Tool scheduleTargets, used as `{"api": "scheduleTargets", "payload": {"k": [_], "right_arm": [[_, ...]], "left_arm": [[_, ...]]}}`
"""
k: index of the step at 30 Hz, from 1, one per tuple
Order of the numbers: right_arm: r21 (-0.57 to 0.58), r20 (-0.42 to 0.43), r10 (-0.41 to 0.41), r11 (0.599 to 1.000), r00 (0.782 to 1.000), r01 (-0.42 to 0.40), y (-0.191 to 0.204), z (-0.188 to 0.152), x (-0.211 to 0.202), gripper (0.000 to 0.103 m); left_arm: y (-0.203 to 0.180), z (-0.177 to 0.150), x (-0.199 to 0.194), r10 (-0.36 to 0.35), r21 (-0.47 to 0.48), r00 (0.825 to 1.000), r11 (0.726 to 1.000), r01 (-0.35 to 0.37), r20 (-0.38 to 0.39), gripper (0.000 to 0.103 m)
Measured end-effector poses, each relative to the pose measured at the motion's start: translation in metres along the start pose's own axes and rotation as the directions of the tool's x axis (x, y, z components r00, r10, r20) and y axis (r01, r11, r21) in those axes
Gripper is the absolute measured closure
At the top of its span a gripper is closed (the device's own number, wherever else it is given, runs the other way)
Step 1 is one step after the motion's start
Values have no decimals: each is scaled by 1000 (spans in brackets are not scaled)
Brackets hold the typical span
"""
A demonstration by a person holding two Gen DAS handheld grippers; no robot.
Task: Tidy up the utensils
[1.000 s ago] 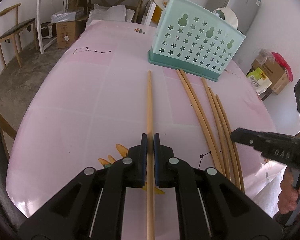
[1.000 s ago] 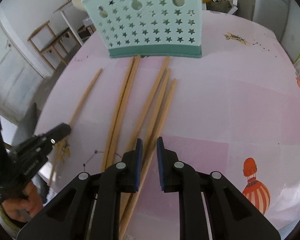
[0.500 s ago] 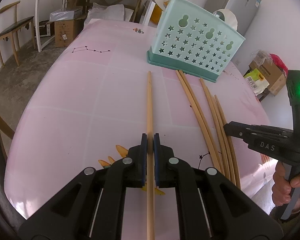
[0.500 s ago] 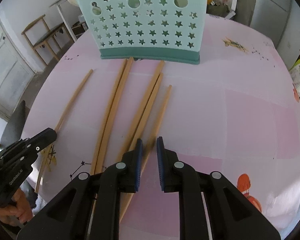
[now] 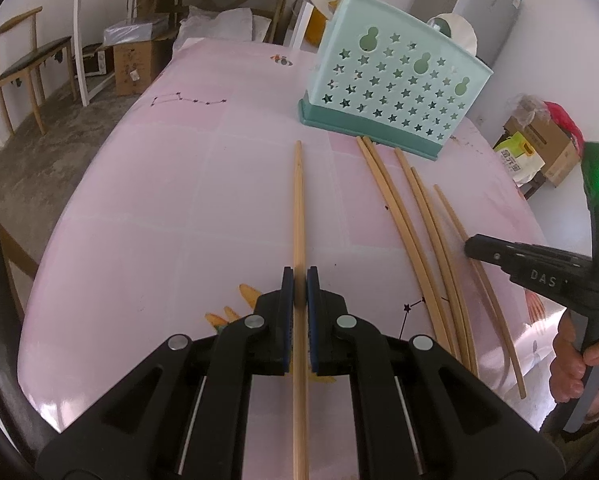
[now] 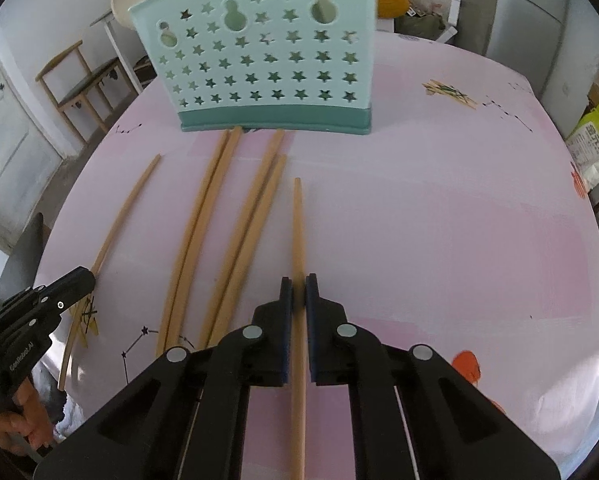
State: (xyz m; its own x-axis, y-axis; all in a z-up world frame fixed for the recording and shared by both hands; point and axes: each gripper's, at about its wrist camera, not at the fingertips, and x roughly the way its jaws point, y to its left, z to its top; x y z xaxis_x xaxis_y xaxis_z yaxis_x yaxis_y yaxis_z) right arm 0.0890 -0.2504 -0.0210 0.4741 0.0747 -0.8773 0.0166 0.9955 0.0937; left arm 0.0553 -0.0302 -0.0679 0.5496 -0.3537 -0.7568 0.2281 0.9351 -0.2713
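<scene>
Both sets of jaws are clenched on chopsticks: the left gripper (image 5: 299, 276) pinches one wooden chopstick (image 5: 298, 208) lying alone on the left, and the right gripper (image 6: 298, 284) has its jaws closing on the rightmost chopstick (image 6: 297, 224), pads against its sides. Each held stick runs straight out between the pads, long axis pointing away toward the mint-green star-cut utensil holder (image 6: 259, 60), which stands upright at the far side of the pink tablecloth (image 6: 439, 220). Four more chopsticks (image 6: 227, 216) lie in two pairs between the held ones, tips near the holder's base. The right gripper looks the nearer to the holder, though the fisheye makes that hard to judge. Whether the sticks are lifted or resting on the cloth I cannot tell. Each stick likely has to be swung upright, tip over the holder's rim.
</scene>
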Motion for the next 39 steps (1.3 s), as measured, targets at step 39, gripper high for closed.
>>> {"api": "scheduleTargets", "payload": {"k": [39], "right_arm": [[-29, -22, 68, 997, 997, -68, -23, -5, -3, 94]], "left_arm": [[-26, 36, 21, 5, 90, 988, 996, 10, -156, 75]]}}
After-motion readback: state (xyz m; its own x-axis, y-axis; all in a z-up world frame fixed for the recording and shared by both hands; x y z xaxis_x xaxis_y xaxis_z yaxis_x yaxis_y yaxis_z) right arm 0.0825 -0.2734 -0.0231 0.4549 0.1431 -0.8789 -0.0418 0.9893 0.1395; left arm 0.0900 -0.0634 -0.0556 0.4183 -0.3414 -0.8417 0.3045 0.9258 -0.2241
